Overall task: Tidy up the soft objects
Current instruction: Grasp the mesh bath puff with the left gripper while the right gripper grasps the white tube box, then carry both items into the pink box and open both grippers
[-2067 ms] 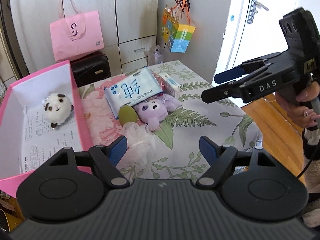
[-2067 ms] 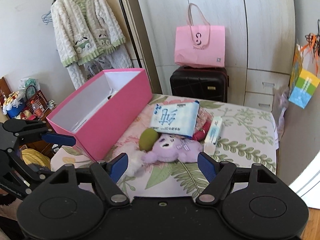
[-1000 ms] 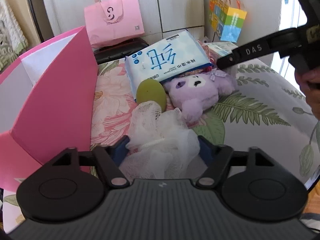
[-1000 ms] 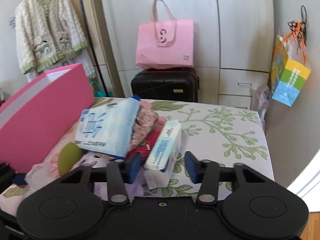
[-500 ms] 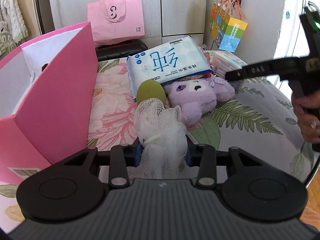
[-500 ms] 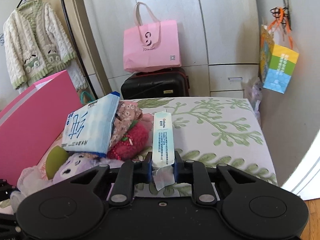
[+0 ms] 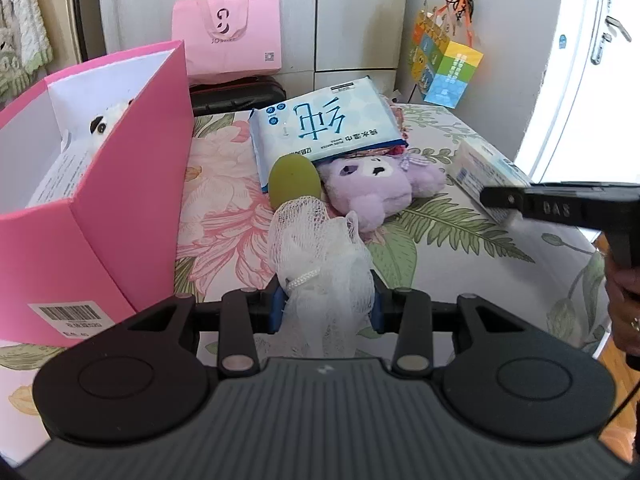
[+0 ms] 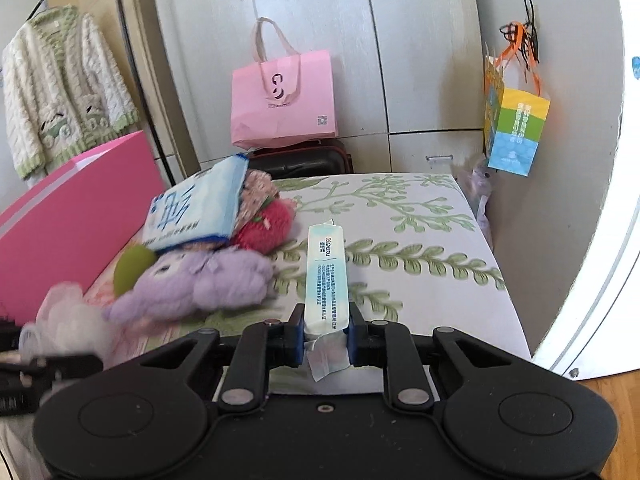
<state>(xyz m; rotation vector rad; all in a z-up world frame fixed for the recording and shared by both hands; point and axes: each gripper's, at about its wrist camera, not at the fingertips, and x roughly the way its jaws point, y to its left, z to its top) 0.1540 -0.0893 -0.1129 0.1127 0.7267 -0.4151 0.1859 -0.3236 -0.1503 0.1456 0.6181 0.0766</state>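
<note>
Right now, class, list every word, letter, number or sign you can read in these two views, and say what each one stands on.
"DAS": side of the right gripper, as the left wrist view shows it.
Large blue Chinese character: blue tissue pack; its small print is too small to read.
Looped logo and a QR code: pink paper bag; the word under the logo is blurred.
Barcode label: pink box; digits unreadable.
Slim wipes pack: print too small.

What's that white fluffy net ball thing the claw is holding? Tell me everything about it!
It's a white mesh bath pouf, a scrunched ball of thin netting that looks soft and airy. A white braided cord loop shows on its front. The left claw is shut on its lower part, blue pads pressing in from both sides, so it bunches upward. It sits over the flowery bedspread, just in front of a green sponge and a purple plush toy, beside the pink box.
</note>
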